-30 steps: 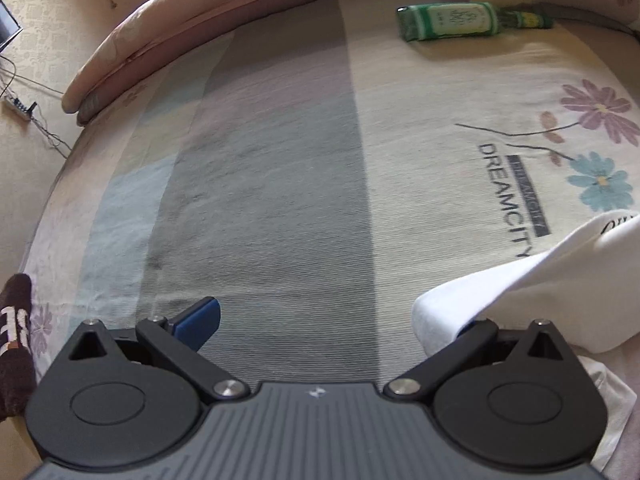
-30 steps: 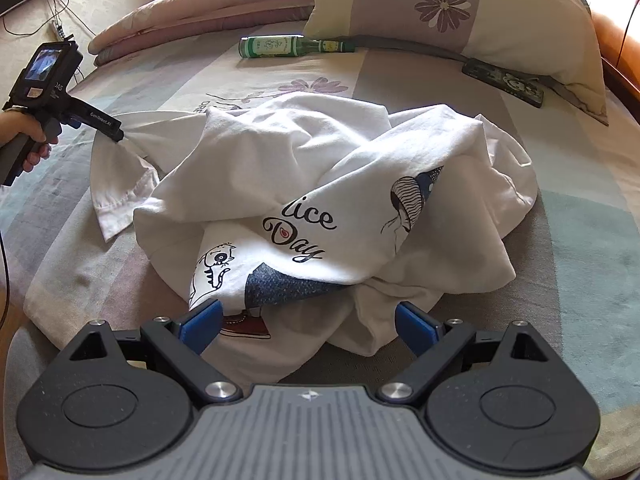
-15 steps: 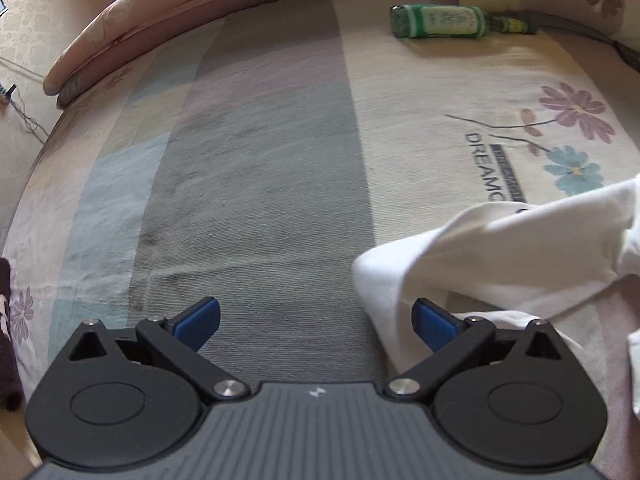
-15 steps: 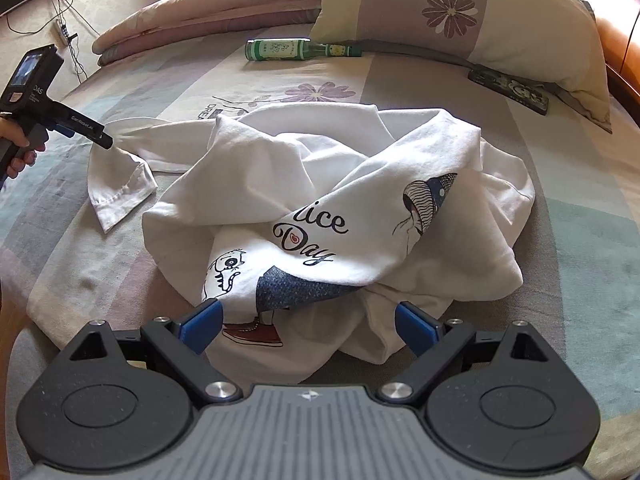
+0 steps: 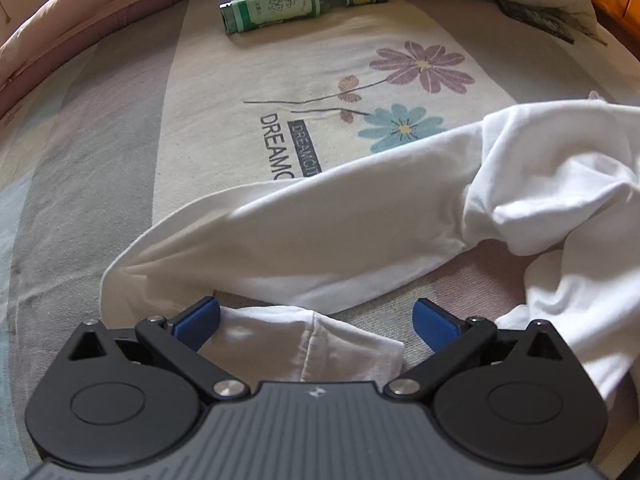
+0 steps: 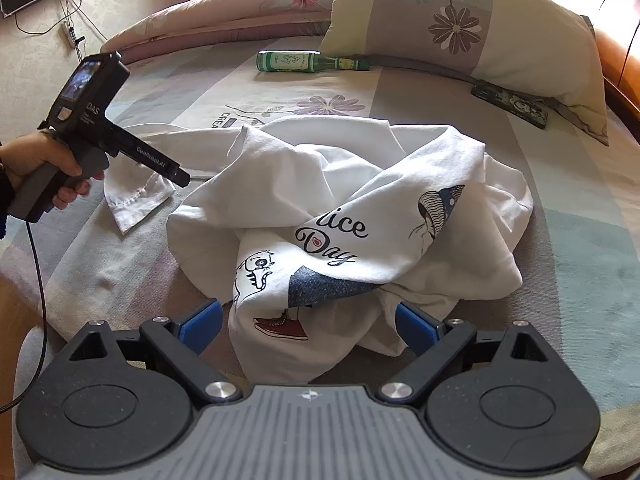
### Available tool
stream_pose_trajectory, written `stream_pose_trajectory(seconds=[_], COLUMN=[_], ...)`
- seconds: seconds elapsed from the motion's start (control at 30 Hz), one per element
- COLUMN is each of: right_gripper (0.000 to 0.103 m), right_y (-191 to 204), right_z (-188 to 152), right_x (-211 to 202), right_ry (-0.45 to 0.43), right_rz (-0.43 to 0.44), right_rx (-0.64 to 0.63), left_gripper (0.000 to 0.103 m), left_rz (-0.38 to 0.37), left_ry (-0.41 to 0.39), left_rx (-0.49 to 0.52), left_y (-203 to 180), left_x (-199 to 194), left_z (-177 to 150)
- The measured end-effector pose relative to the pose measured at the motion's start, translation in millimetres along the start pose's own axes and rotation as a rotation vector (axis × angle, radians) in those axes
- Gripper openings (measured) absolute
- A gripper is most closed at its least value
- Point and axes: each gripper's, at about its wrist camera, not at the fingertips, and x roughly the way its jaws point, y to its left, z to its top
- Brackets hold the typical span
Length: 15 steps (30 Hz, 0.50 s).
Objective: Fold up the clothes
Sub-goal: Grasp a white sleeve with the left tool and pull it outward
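Observation:
A crumpled white T-shirt [image 6: 360, 216] with a "nice Day" print lies bunched on the bed. One sleeve [image 5: 312, 236] stretches out to the left, its hemmed cuff [image 5: 316, 348] lying between the fingers of my left gripper [image 5: 316, 322], which is open just above it. In the right wrist view the left gripper [image 6: 182, 178] is held by a hand over that cuff [image 6: 136, 200]. My right gripper [image 6: 308, 326] is open at the near edge of the heap, its blue pads on either side of the printed fold, not closed on it.
A green glass bottle [image 6: 308, 62] lies on the bedsheet [image 5: 100, 152] beyond the shirt. A flowered pillow [image 6: 472, 32] and a dark flat case [image 6: 510, 106] sit at the back right. A rolled quilt [image 6: 208, 20] runs along the far side. A cable hangs from the left gripper's handle.
My left gripper let go of the sleeve, swung right and came down over the cuff, which now lies between its open fingers. The right gripper moved slightly closer to the heap.

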Motion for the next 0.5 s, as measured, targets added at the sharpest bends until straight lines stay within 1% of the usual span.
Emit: stream_pose_trajectory(seconds=[0.03, 0.13, 0.2, 0.3, 0.33, 0.4, 0.5], right_gripper=[0.096, 0.096, 0.096, 0.096, 0.096, 0.096, 0.096], right_y=[-1, -6, -7, -3, -1, 2, 4], right_z=[-1, -3, -5, -6, -6, -7, -7], right_x=[-1, -2, 0, 4, 5, 6, 6], right_ry=[-0.002, 0.0, 0.004, 0.008, 0.01, 0.012, 0.011], right_rz=[-0.008, -0.02, -0.016, 0.001, 0.007, 0.017, 0.018], right_rx=[0.003, 0.018, 0.027, 0.023, 0.019, 0.011, 0.004], left_gripper=[0.102, 0.102, 0.102, 0.103, 0.103, 0.103, 0.103], left_rz=[0.014, 0.023, 0.064, 0.075, 0.073, 0.105, 0.202], left_ry=[0.01, 0.001, 0.02, 0.051, 0.059, 0.07, 0.101], left_rx=[-0.004, -0.018, -0.034, -0.085, -0.121, -0.169, -0.213], left_y=[1, 17, 31, 62, 75, 96, 126], left_x=[4, -2, -7, -11, -14, -17, -22], left_z=[-3, -18, -28, -48, -55, -68, -84])
